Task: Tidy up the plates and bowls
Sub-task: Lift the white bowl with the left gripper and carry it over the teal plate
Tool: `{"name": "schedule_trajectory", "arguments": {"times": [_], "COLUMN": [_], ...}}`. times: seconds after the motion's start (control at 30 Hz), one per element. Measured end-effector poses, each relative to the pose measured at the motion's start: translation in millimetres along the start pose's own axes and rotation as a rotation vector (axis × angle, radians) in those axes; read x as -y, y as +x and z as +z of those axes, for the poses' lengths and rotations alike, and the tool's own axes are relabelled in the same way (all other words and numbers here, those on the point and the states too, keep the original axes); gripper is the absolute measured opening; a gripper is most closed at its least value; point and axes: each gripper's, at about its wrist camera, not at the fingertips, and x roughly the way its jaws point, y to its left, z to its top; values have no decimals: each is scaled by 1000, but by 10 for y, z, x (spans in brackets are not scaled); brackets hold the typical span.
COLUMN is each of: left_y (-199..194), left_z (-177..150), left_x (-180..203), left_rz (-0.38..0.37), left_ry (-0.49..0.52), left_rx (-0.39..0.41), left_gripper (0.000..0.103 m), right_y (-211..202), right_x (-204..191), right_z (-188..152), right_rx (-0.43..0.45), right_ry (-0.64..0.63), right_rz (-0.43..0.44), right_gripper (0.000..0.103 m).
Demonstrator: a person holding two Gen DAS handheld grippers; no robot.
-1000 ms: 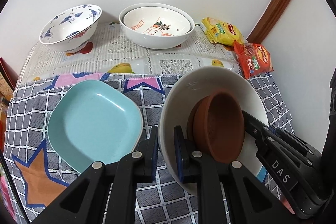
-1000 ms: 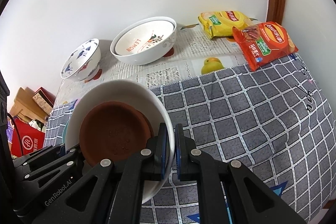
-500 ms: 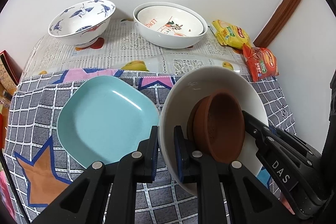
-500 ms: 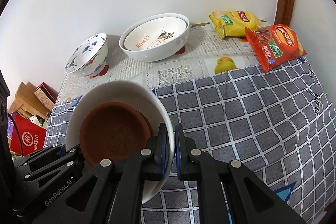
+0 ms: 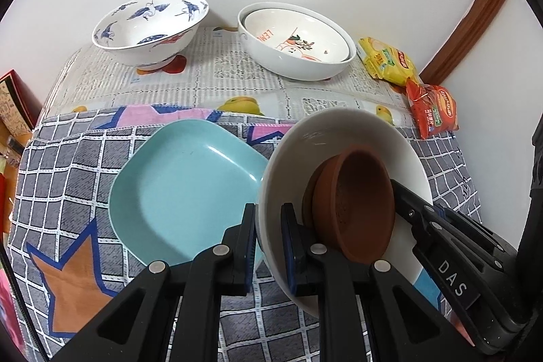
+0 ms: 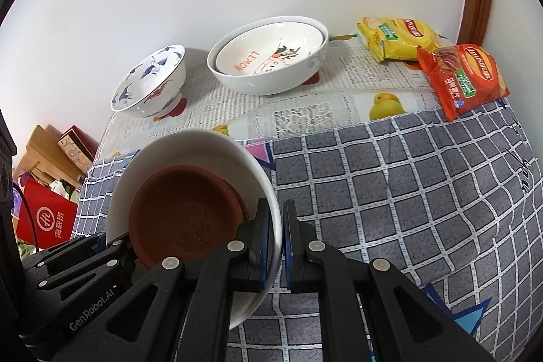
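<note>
A: Left wrist view, notes on progress. Left claw [image 5: 268, 246] is clamped narrow on the near rim of the white bowl [image 5: 325, 138], one finger inside the rim and one outside. Brown dish [image 5: 353, 202] sits nested in that bowl. The bowl is tilted and looks lifted off the cloth, though I can't see its underside.

B: Right wrist view agrees. Right claw [image 6: 282, 243] is pinched narrow on the opposite rim of the same white bowl [image 6: 190, 145], so both claws carry it together, with the brown dish [image 6: 183, 209] inside.

A: So one nesting looks done here. What else?

B: Ahead of the right claw, toward the wall, the lemon bowl [image 6: 268, 53] already sits inside a larger white bowl [image 6: 271, 80]. Left of that pair, the blue-patterned bowl [image 6: 149, 80] stands alone.

A: Just to the left of my claw, the teal plate [image 5: 183, 189] lies flat on the grey checked cloth [image 5: 61, 165] over the desk, nothing on it.

B: Judgement: partway. The carried stack has yet to be set down, and the teal plate and blue-patterned bowl remain ungrouped.

A: Snack packets [image 5: 407, 80] far right of the claws, apart from the dishes.
</note>
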Motion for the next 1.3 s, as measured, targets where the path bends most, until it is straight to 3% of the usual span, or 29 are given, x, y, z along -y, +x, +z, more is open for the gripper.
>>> {"name": "schedule_trajectory", "arguments": {"times": [1.3], "left_y": [-90], "left_z": [-6], "left_x": [-899], "left_rz": [53], "left_ry": [-131], "left_rx": [18], "left_gripper": [13], "right_y": [411], "right_x": [-837], "right_z": [7], "right_rx": [-45], "right_ry": [-101], "right_rz": [41], "right_gripper": [8]}}
